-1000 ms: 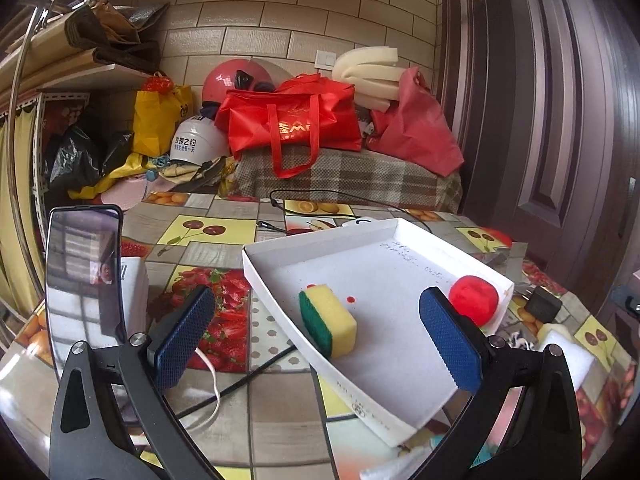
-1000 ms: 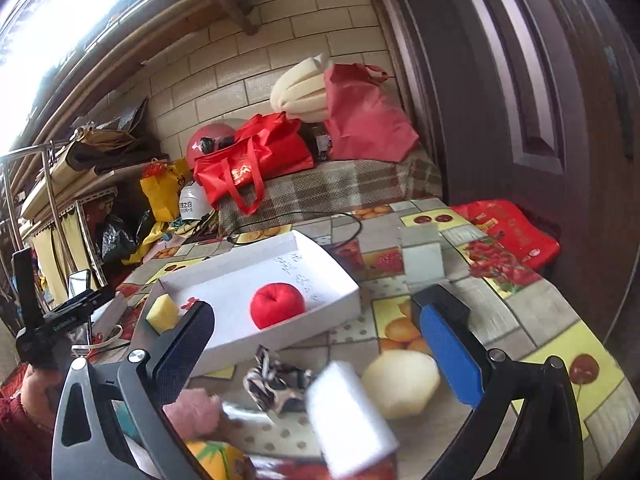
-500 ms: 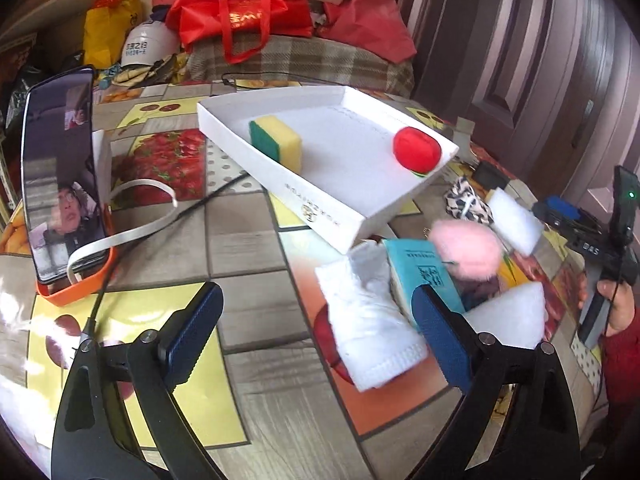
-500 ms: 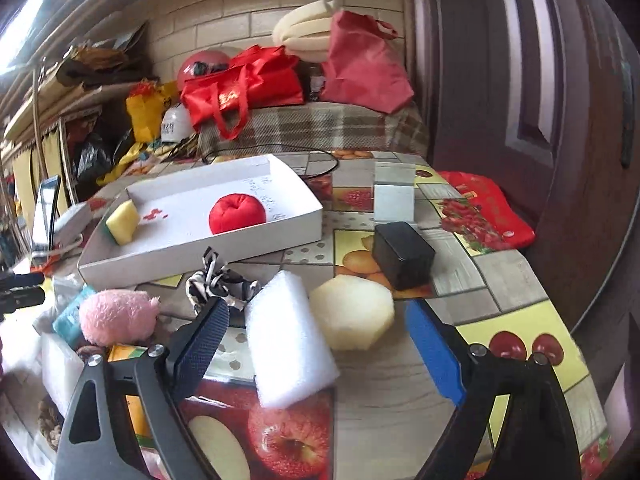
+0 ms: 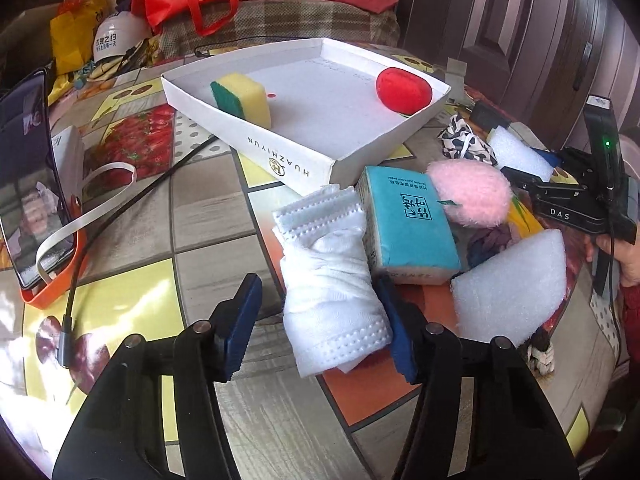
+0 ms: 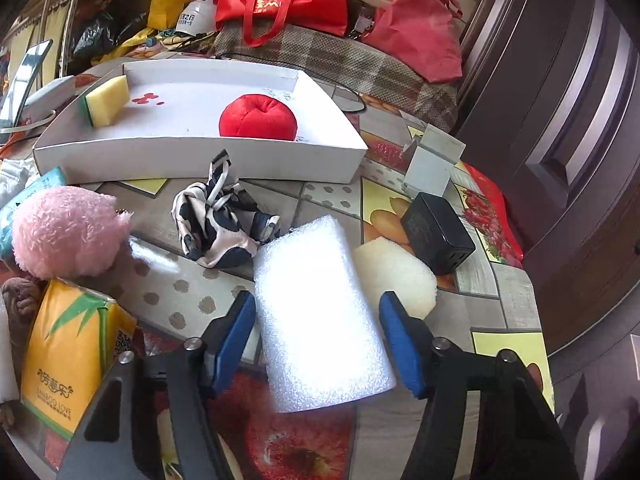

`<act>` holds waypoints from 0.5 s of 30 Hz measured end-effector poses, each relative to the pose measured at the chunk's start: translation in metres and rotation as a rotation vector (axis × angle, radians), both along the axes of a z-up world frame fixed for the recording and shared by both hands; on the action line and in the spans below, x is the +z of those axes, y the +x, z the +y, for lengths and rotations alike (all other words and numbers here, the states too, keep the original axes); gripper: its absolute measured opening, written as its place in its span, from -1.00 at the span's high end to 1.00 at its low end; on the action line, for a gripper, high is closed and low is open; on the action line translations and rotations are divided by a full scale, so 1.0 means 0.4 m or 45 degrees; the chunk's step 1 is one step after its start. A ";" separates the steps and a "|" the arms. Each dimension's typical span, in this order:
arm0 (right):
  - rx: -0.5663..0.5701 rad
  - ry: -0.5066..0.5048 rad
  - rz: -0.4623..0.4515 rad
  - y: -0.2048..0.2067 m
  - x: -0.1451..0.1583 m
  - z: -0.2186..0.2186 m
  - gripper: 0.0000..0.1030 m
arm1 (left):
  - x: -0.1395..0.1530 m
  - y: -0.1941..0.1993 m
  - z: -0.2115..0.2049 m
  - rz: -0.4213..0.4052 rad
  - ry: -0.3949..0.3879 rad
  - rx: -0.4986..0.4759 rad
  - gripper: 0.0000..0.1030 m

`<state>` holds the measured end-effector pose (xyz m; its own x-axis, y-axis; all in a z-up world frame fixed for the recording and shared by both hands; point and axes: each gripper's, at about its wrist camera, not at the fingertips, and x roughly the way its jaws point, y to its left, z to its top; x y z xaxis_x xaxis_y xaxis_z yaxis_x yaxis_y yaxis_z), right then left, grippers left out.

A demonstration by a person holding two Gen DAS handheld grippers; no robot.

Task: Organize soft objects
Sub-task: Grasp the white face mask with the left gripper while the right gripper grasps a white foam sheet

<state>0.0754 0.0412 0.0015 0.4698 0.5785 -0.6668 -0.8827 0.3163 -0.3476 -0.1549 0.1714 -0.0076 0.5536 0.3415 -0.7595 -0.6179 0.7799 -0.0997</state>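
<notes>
A white tray [image 5: 288, 156] holds a yellow-green sponge [image 5: 242, 98] and a red plush ball [image 5: 403, 90]. My left gripper [image 5: 320, 328] is open around a rolled white cloth [image 5: 330, 276] lying on the table. My right gripper [image 6: 318, 344] is open around a white foam block [image 6: 320, 312]. A pink plush [image 6: 66, 232], a black-and-white cloth [image 6: 218, 224] and a cream sponge [image 6: 394, 274] lie near it. The tray also shows in the right wrist view [image 6: 200, 156].
A teal tissue pack [image 5: 408, 224] and a white foam wedge [image 5: 516, 288] lie right of the rolled cloth. A yellow tissue pack [image 6: 72, 360], a black charger [image 6: 438, 236], a phone on an orange stand [image 5: 28, 176] and a cable [image 5: 140, 200] sit on the table.
Both grippers have come down toward the table. The left now straddles the rolled white cloth and the right straddles the foam block; both jaws have narrowed.
</notes>
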 end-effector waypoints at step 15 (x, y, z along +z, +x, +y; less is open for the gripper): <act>-0.076 0.579 0.165 0.034 0.112 -0.197 -0.05 | 0.106 -0.106 -0.054 -0.360 0.347 0.153 0.26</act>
<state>0.0891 -0.0377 0.0464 0.4409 0.7998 -0.4074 -0.8853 0.4622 -0.0506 -0.1974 0.1500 0.0348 0.6718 0.5839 -0.4558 -0.6839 0.7254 -0.0786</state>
